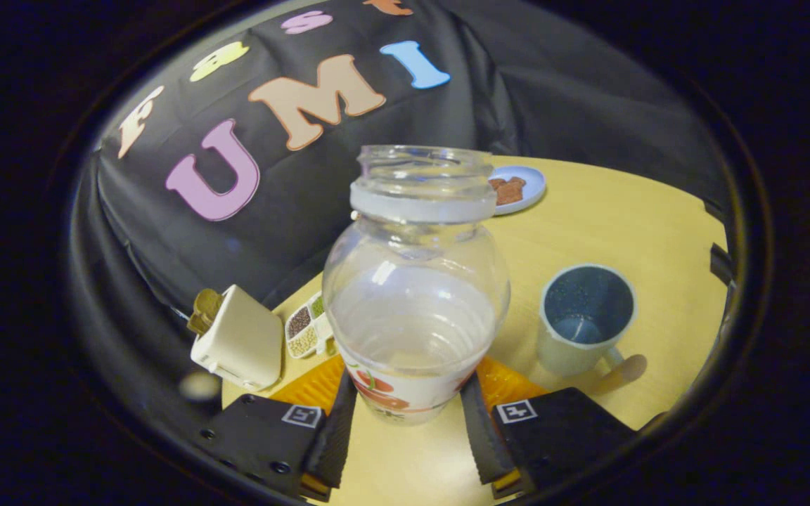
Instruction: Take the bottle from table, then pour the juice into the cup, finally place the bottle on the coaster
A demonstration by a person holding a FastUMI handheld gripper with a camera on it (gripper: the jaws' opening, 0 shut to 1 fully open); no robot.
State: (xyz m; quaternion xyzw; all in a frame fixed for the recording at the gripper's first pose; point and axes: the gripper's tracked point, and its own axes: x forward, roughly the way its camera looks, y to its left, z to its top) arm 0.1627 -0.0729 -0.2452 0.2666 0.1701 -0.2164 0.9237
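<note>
Gripping the clear, uncapped bottle [415, 295] at its labelled base, the claw [408, 422] has both fingers pressed against its sides, holding it upright with pale juice inside. Behind its base lies an orange coaster [510, 383] on the yellow surface [623, 211]. Right of the bottle stands a speckled cup [584, 320]; left, a cream toaster [236, 341] and a seed tray [304, 328]. A plate [517, 188] lies beyond.
</note>
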